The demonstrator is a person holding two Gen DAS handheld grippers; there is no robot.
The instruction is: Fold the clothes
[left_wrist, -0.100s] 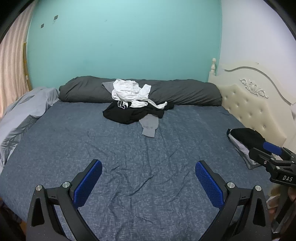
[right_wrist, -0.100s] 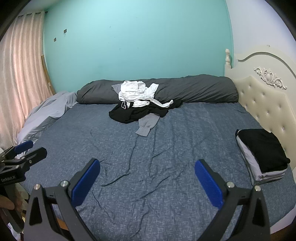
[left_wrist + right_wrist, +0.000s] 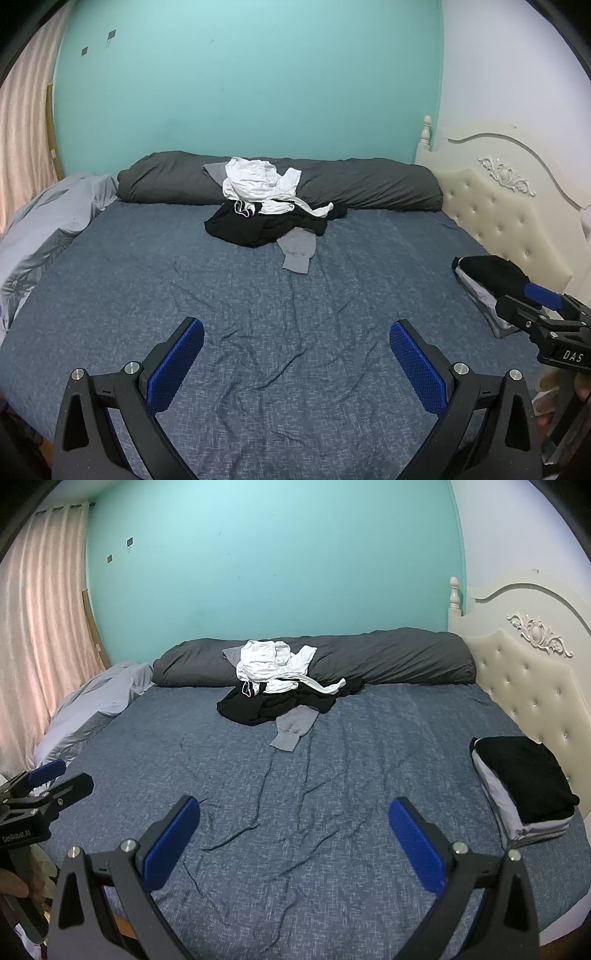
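A heap of unfolded clothes lies at the far middle of the bed: a white garment [image 3: 258, 184] [image 3: 273, 664] on top, a black garment [image 3: 258, 229] [image 3: 266, 705] under it, and a grey piece [image 3: 297, 251] [image 3: 291, 729] in front. A stack of folded clothes, black on top [image 3: 524, 775] [image 3: 487, 273], sits at the right by the headboard. My left gripper [image 3: 295, 362] is open and empty above the near part of the bed. My right gripper [image 3: 293, 840] is open and empty too. Each gripper shows at the edge of the other's view: the right one [image 3: 543, 314], the left one [image 3: 44, 786].
The bed has a dark blue sheet [image 3: 258, 314] [image 3: 332, 775]. A long dark grey bolster [image 3: 369, 184] lies along the teal wall. A light grey duvet [image 3: 44, 229] is bunched at the left. A cream tufted headboard [image 3: 535, 686] stands at the right. Pink curtains [image 3: 40, 646] hang at the left.
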